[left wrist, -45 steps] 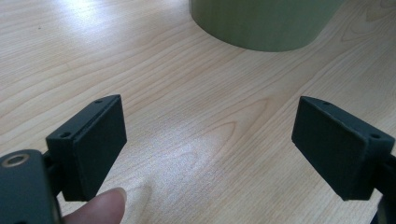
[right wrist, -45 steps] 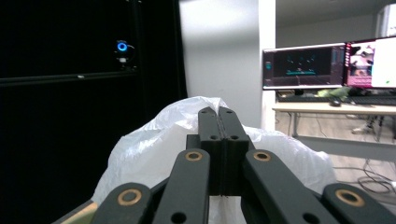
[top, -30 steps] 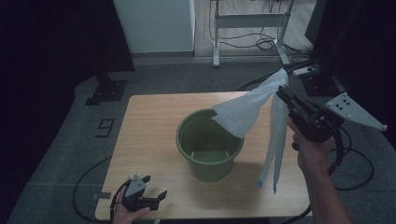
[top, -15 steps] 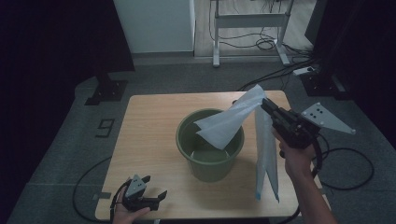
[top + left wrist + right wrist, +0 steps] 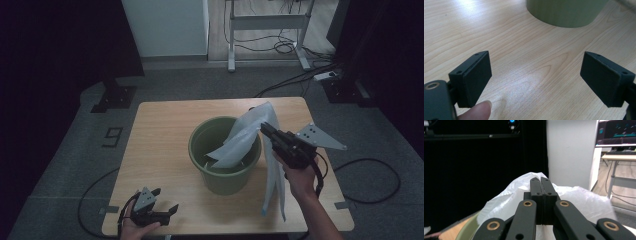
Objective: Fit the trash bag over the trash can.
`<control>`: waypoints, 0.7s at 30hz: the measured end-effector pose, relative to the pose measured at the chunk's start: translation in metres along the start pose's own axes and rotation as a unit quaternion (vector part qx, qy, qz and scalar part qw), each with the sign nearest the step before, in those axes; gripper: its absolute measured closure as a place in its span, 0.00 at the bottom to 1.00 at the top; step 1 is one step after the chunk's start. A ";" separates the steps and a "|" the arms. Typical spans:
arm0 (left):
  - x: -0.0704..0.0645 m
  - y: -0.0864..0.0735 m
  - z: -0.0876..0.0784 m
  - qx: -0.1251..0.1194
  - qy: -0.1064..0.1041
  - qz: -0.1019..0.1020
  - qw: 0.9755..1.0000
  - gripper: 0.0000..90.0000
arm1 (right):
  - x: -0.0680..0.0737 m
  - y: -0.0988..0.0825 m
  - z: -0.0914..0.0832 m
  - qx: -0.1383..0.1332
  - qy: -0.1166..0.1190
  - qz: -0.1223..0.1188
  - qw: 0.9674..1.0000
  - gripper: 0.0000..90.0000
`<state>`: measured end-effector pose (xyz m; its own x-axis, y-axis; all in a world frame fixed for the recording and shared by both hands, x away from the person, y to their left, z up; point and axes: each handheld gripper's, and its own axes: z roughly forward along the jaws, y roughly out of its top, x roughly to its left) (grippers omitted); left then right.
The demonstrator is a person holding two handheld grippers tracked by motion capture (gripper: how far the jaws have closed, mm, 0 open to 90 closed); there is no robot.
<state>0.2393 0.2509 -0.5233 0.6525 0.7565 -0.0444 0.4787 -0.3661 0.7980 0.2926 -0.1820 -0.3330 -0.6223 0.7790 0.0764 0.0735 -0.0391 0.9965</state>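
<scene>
A green bucket [image 5: 224,170] stands in the middle of the wooden table [image 5: 155,145]. A white plastic bag [image 5: 250,135] drapes from the right gripper [image 5: 265,127] over the bucket's right rim, one end inside the bucket and another hanging down outside to the table. The right gripper is shut on the bag, which bunches around its jaws in the right gripper view [image 5: 579,202]. My left gripper [image 5: 162,202] rests open at the table's front left, nothing between its pads [image 5: 472,75]. The bucket's base [image 5: 566,12] lies ahead of it.
A desk frame [image 5: 267,30] and cables [image 5: 300,75] lie on the floor beyond the table. Another cable [image 5: 375,170] runs along the floor to the right. A white wall panel [image 5: 165,25] stands at the back.
The right gripper has come down and left with the bag, lowering it from high at the right until one end drops into the bucket. The left gripper has stayed put.
</scene>
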 end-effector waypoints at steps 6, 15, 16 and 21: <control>0.000 0.000 -0.001 -0.003 0.000 -0.002 1.000 0.11 | 0.009 -0.022 0.008 0.024 0.018 0.000 1.000 0.99; -0.005 0.008 -0.008 -0.030 0.000 -0.010 1.000 0.13 | 0.020 -0.067 0.014 0.067 0.037 0.008 0.997 0.99; -0.005 0.008 -0.008 -0.029 -0.001 -0.011 1.000 0.13 | 0.021 -0.070 0.015 0.072 0.038 0.009 0.997 0.99; -0.003 0.005 -0.005 -0.021 0.000 -0.012 1.000 0.13 | 0.022 -0.078 0.013 0.073 0.055 0.019 0.996 0.78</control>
<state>0.2363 0.2496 -0.5160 0.6413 0.7646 -0.0634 0.4684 -0.3248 0.8217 0.2832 -0.1541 -0.4098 -0.6983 0.7047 0.1255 0.2065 0.0304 0.9780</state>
